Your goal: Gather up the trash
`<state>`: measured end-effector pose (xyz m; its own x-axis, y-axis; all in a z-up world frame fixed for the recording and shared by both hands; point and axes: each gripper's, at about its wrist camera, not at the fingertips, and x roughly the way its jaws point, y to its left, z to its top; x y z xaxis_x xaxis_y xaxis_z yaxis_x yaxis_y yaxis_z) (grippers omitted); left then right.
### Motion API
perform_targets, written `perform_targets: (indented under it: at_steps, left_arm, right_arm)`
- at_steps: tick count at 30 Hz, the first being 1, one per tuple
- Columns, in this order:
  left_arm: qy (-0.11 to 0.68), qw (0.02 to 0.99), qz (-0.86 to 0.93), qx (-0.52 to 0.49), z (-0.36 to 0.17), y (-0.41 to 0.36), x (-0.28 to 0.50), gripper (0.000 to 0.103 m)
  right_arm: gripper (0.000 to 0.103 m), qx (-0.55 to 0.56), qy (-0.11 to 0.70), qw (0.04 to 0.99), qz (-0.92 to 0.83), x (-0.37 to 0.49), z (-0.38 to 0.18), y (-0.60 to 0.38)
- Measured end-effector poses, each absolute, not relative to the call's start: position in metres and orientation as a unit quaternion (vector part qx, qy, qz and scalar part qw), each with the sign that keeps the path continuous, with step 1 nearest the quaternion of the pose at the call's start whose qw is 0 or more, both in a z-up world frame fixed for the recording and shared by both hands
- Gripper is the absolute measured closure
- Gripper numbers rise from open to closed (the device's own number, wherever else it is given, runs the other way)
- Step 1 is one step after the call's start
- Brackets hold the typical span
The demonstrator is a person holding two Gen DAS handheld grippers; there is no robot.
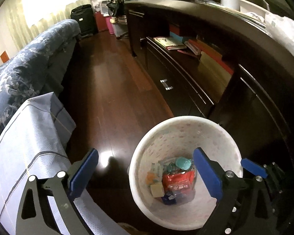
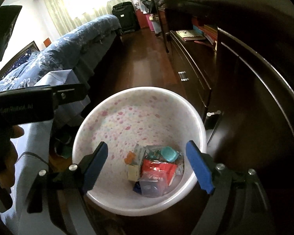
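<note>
A dark, glossy wooden floor (image 1: 111,82) runs between a bed with a blue flowered cover (image 1: 29,58) and a long dark cabinet (image 1: 245,90) whose open shelf holds books and papers (image 1: 170,42). A black suitcase (image 1: 83,20) stands at the far end under a bright curtained window. A pale folded cloth (image 1: 25,137) hangs over the near corner of the bed. A white bin (image 2: 200,123) with a faint pink flower print stands on the floor beside the cabinet. The left claw (image 1: 145,174) is spread wide with nothing between its blue pads; its right finger hangs over the bin's mouth and its left finger over bare floor. The right claw (image 2: 147,166) is also wide open and empty, hanging right above the bin, with the trash (image 2: 153,171) showing between its fingers. That trash lies at the bottom: a red wrapper (image 2: 158,168), a teal lid (image 2: 168,153), a small cream box (image 2: 133,173) and clear plastic packaging (image 2: 151,187).
</note>
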<state>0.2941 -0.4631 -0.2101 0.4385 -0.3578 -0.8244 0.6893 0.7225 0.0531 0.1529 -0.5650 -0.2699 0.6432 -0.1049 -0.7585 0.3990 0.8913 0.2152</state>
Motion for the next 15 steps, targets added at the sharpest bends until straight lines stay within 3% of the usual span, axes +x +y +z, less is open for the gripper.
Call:
perform_targets:
  at_steps: [10,15]
  left_arm:
    - [0.413,0.836,-0.316,0.176,-0.188,-0.439,0.282,0.006]
    - [0.392,0.859,-0.299,0.134,-0.163,-0.396,0.273,0.006]
  right_arm:
    - [0.02,0.171,0.384,0.895,-0.146,0.141,-0.243,-0.549]
    - [0.014,0.148,0.366,0.907,-0.149,0.132,-0.216,-0.523]
